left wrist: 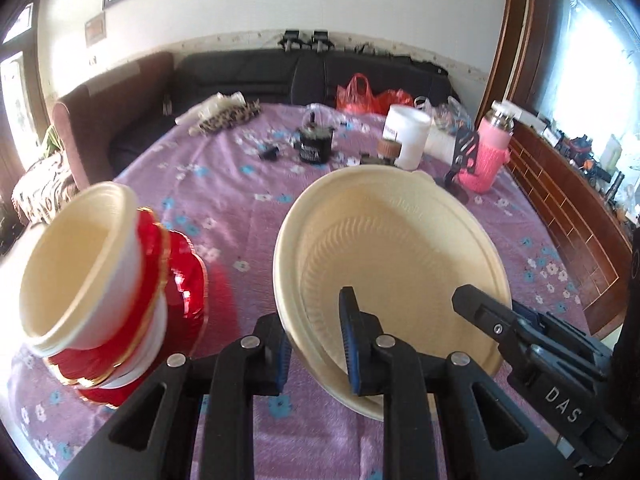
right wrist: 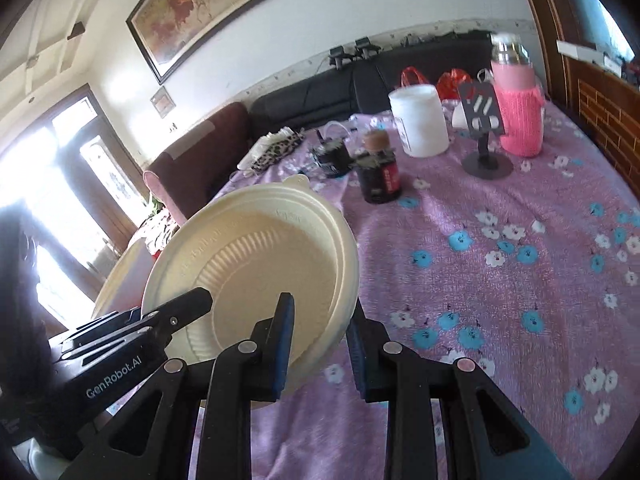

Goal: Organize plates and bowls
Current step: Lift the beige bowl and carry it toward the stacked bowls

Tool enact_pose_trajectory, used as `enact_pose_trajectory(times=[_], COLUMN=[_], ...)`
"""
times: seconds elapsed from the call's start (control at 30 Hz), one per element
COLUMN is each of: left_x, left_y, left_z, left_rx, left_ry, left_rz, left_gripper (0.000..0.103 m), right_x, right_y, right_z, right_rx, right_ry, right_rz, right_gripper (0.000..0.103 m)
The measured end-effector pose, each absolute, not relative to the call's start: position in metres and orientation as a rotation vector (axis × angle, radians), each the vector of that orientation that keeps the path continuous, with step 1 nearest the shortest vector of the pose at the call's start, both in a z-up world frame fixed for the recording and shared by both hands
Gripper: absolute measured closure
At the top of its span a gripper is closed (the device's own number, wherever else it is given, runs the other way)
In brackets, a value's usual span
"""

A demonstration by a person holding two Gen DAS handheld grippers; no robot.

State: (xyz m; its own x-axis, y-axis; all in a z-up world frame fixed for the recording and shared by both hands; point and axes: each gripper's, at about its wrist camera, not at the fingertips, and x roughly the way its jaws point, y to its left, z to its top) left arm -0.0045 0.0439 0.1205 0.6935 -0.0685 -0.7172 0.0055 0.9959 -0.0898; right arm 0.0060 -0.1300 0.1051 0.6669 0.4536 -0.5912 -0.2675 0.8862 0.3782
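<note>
A stack of cream plates [left wrist: 392,260] is tilted above the purple flowered tablecloth [left wrist: 240,184]. My left gripper [left wrist: 316,344] is shut on the stack's near left rim. My right gripper [right wrist: 320,344] is shut on the opposite rim of the same plates [right wrist: 256,264]; it shows in the left wrist view [left wrist: 520,328] at the right. A pile of cream bowls [left wrist: 84,268] nested with red gold-rimmed plates [left wrist: 180,280] leans at the left.
At the table's far side stand a black jar [left wrist: 316,144], a white tub [left wrist: 408,136], a pink-sleeved flask [left wrist: 492,148], a black phone stand [right wrist: 486,128] and a dark bottle [right wrist: 378,172]. A sofa [left wrist: 280,72] lies behind. A wooden cabinet [left wrist: 568,200] stands at the right.
</note>
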Motion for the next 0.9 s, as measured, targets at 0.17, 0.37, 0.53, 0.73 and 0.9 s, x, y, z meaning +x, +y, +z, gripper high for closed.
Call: enact_pose_trajectory(times=[0.17, 0.37, 0.53, 0.73, 0.9], left_x=[-0.028, -0.049, -0.062, -0.07, -0.075], left_y=[0.066, 0.099, 0.131, 0.171, 0.201], left_z=[0.132, 0.142, 0.147, 0.15, 0.153], left_rx=[-0.139, -0.201, -0.253, -0.323, -0.369], left_ry=[0.763, 0.732, 0.711, 0.696, 0.671], left_rz=[-0.058, -0.053, -0.017, 0.028, 0.062], left_gripper=[0.082, 0.082, 0.082, 0.082, 0.082], right_x=[-0.015, -0.034, -0.043, -0.047, -0.045], right_y=[-0.111, -0.078, -0.043, 0.001, 0.03], right_z=[0.126, 0.143, 0.157, 0.166, 0.169], right_rx=[0.228, 0.164, 0.115, 0.053, 0.027], right_ry=[0.708, 0.695, 0.681, 0.667, 0.666], right_rz=[0.421, 0.434, 0.464, 0.501, 0.529], right_gripper=[0.075, 0.075, 0.075, 0.075, 0.075])
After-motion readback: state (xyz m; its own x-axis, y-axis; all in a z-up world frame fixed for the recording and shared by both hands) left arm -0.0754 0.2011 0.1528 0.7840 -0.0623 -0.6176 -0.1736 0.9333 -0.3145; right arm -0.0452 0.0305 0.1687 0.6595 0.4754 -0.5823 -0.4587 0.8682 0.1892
